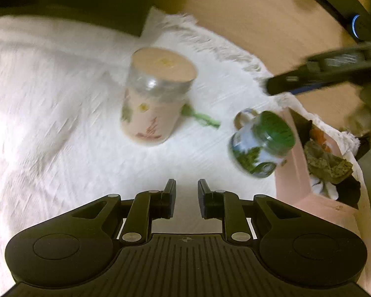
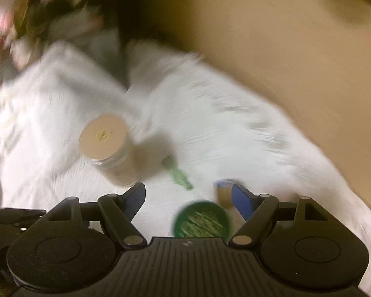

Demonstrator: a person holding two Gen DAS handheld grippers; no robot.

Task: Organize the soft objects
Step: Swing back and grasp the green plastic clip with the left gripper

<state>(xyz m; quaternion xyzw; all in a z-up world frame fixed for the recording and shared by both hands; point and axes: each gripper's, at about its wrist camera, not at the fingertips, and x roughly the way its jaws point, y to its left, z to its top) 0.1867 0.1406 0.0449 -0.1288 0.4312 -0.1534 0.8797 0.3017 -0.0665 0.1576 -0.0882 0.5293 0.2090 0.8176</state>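
Note:
A green scrap of soft fabric lies on the white fringed cloth beside a tall jar with a beige lid. It also shows in the right wrist view. My left gripper hangs over the cloth with a narrow gap between its fingers and nothing in it. My right gripper is open above a green-lidded jar; in the left wrist view it reaches in from the right. A pink box holds several soft items.
The green-lidded jar stands at the cloth's right edge against the pink box. The beige-lidded jar stands mid-cloth. A tan floor lies beyond the fringe. Both views are motion-blurred.

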